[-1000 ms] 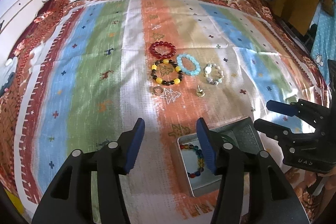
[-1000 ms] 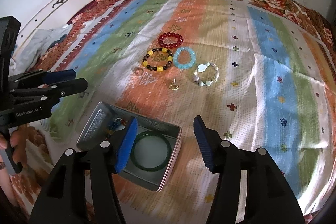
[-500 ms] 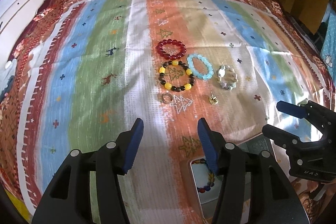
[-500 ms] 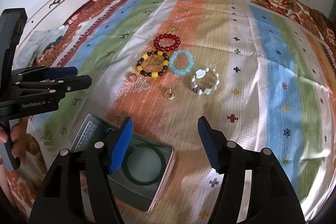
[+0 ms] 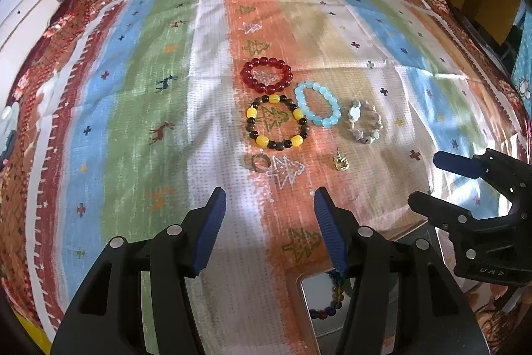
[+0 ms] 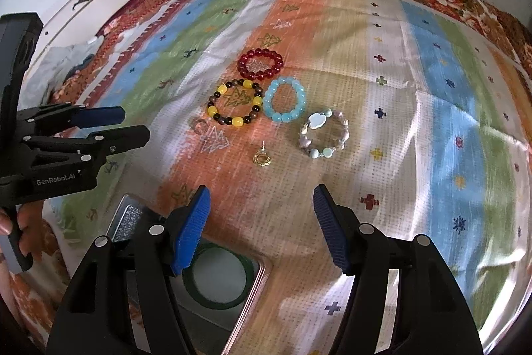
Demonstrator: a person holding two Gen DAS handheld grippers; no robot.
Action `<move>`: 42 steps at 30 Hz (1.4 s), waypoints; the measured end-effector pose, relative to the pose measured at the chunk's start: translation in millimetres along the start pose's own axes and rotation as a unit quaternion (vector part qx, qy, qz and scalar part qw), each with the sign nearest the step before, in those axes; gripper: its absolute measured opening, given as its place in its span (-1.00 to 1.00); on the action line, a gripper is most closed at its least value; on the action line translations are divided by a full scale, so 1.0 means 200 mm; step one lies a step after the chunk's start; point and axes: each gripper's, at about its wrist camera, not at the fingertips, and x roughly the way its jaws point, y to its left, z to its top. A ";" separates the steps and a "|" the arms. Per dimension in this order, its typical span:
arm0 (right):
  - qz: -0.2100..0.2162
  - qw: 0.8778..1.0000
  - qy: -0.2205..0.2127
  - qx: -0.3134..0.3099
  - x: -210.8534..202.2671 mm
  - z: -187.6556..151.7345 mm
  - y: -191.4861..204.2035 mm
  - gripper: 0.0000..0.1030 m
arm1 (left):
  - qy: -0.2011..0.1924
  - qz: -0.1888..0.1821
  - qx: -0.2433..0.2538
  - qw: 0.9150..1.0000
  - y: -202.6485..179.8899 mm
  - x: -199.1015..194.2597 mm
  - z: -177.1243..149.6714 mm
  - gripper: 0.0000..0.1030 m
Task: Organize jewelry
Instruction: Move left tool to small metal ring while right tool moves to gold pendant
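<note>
Both grippers are empty and wide open – the left gripper (image 5: 269,215) hovers near the small ring (image 5: 259,162), left of the gold earring (image 5: 341,162). The right gripper (image 6: 261,213) points at this earring. The tin box (image 6: 256,285) lies below the earring; pinch small pieces low and slowly

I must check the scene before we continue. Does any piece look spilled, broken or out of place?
Nothing stands out. Four bracelets, a ring and a gold earring lie apart on the cloth, none visibly broken.
</note>
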 end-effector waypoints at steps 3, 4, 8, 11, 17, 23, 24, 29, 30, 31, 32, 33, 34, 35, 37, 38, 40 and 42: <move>-0.003 1.000 0.005 -0.001 0.02 0.02 -0.01 0.24 | 0.005 -0.005 -0.006 1.000 0.02 0.02 0.02 0.08; -0.003 1.000 0.007 -0.002 0.03 0.03 -0.01 0.24 | 0.007 -0.006 -0.007 1.000 0.02 0.03 0.03 0.08; -0.005 1.000 0.016 -0.007 0.07 0.04 0.00 0.24 | 0.015 -0.005 -0.010 1.000 0.03 0.07 0.06 0.09; -0.010 1.000 0.025 -0.008 0.10 0.05 -0.01 0.24 | 0.018 -0.001 -0.006 1.000 0.02 0.09 0.07 0.09; -0.014 0.999 0.031 -0.008 0.15 0.08 -0.02 0.24 | 0.026 0.003 0.003 1.000 0.00 0.13 0.10 0.09; -0.011 0.999 0.041 -0.019 0.20 0.11 0.00 0.24 | 0.037 0.008 0.005 0.999 0.01 0.19 0.13 0.09; -0.011 0.999 0.042 -0.019 0.20 0.11 0.00 0.24 | 0.040 0.010 0.005 0.999 0.02 0.21 0.13 0.09; -0.009 0.999 0.048 -0.015 0.24 0.14 0.00 0.24 | 0.050 0.012 0.004 0.999 0.03 0.25 0.16 0.09; -0.009 0.999 0.050 -0.015 0.25 0.14 0.00 0.24 | 0.051 0.011 0.004 0.999 0.04 0.26 0.16 0.09; -0.009 0.998 0.053 -0.014 0.26 0.15 -0.01 0.24 | 0.053 0.011 0.003 0.999 0.04 0.27 0.17 0.09; -0.009 0.998 0.055 -0.014 0.27 0.15 -0.01 0.24 | 0.055 0.010 0.003 0.998 0.04 0.28 0.17 0.09; -0.009 0.998 0.057 -0.014 0.28 0.16 -0.01 0.24 | 0.057 0.009 0.002 0.998 0.05 0.29 0.17 0.09; -0.009 0.998 0.060 -0.014 0.29 0.16 -0.01 0.24 | 0.060 0.007 0.001 0.998 0.05 0.30 0.18 0.09; -0.009 0.998 0.062 -0.014 0.30 0.17 -0.01 0.24 | 0.062 0.006 0.000 0.998 0.05 0.31 0.18 0.09; -0.008 0.998 0.067 -0.015 0.32 0.18 -0.01 0.24 | 0.065 0.007 -0.001 0.998 0.06 0.33 0.18 0.09; -0.009 0.997 0.068 -0.016 0.33 0.18 -0.01 0.24 | 0.067 0.008 0.001 0.998 0.06 0.34 0.18 0.09; -0.011 0.997 0.074 -0.014 0.35 0.19 -0.02 0.24 | 0.068 0.008 0.003 0.998 0.06 0.34 0.18 0.09; -0.010 0.997 0.078 -0.014 0.37 0.19 -0.02 0.24 | 0.070 0.006 0.004 0.998 0.06 0.35 0.19 0.09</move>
